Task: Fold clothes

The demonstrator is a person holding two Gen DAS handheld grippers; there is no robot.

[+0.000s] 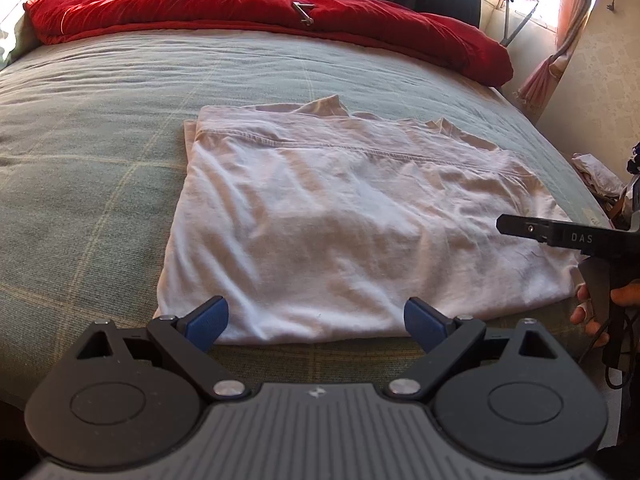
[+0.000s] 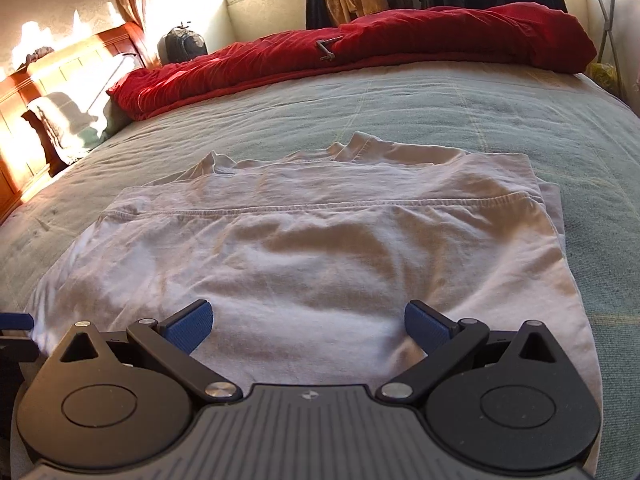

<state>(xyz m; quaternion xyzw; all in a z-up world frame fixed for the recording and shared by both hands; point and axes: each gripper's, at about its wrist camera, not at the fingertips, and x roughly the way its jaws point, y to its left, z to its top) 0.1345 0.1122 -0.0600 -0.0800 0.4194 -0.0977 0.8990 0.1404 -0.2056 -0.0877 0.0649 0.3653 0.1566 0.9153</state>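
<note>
Both wide open and empty, left gripper (image 1: 316,322) and right gripper (image 2: 308,324) hover at the near edge of the folded white shirt (image 1: 340,220)

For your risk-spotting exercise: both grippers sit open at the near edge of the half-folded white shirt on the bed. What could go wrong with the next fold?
1. The white shirt lies in stacked layers; the right gripper or left gripper might pinch only the top one.
2. The collar end is bunched and may fold unevenly.
3. The soft bedspread could get pinched too.
</note>
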